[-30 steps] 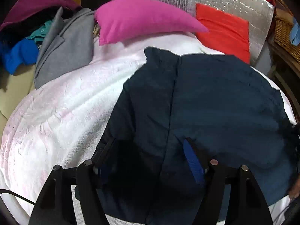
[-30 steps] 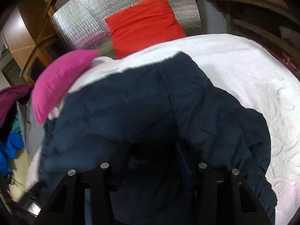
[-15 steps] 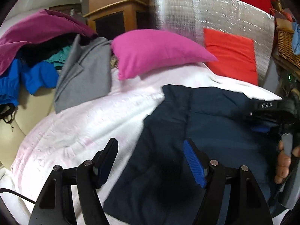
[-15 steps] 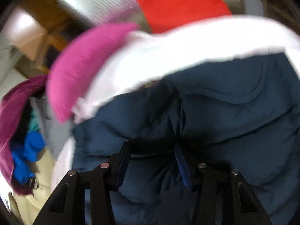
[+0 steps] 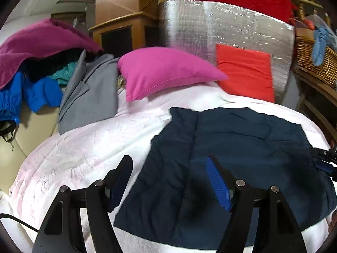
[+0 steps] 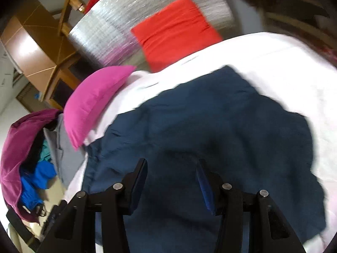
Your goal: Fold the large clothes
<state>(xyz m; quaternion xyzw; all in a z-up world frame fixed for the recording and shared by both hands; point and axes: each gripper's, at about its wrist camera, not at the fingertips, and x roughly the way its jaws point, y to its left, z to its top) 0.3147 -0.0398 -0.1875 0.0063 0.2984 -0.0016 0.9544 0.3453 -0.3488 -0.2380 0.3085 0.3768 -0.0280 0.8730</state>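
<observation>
1. Navy quilted fabric: a large dark garment (image 5: pixel 231 164) lies flat on a white bedspread (image 5: pixel 84 151), already doubled into a rough rectangle with a lengthwise seam or fold line showing

2. The step in hand looks like a pause between folds; both grippers hang above the cloth with nothing in them

3. The left gripper (image 5: pixel 169 181) stands with its jaws wide apart, empty, over the garment's left edge; one finger is above the bedspread, the other above the navy cloth

4. The right gripper (image 6: pixel 171 182) has its jaws partly apart, also empty, over the middle of the garment (image 6: pixel 210 137); that view is blurred

5. The next move probably calls for lowering onto an edge or corner, pinching it, and carrying it across for another fold, with both layers taken together

6. A pink pillow (image 5: pixel 164 71), a red cushion (image 5: pixel 244 71) and a heap of other clothes (image 5: pixel 42 63) sit well beyond the garment, at the head and left side of the bed
</observation>
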